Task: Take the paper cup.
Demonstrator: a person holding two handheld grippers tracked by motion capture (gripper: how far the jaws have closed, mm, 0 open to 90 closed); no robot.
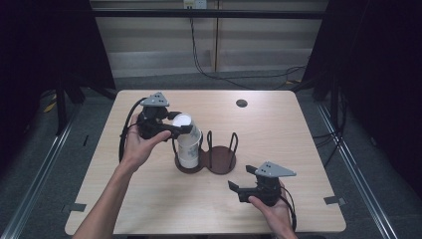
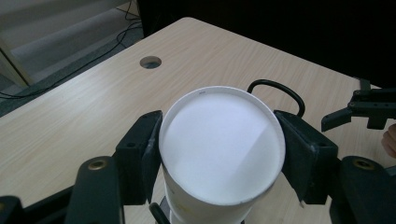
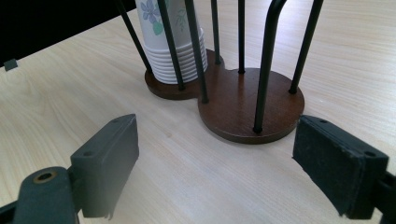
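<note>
Cup stack [image 3: 173,44], flower print and nested rims in right gripper view.

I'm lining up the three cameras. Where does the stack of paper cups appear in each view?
High view: stack of paper cups left of centre, in the holder's left bay, left gripper clamped at its top.
Left gripper view: centre, upturned white base between the jaws.
Right gripper view: top left, behind black rods.
Shared landmark: dark wooden holder base.
</note>
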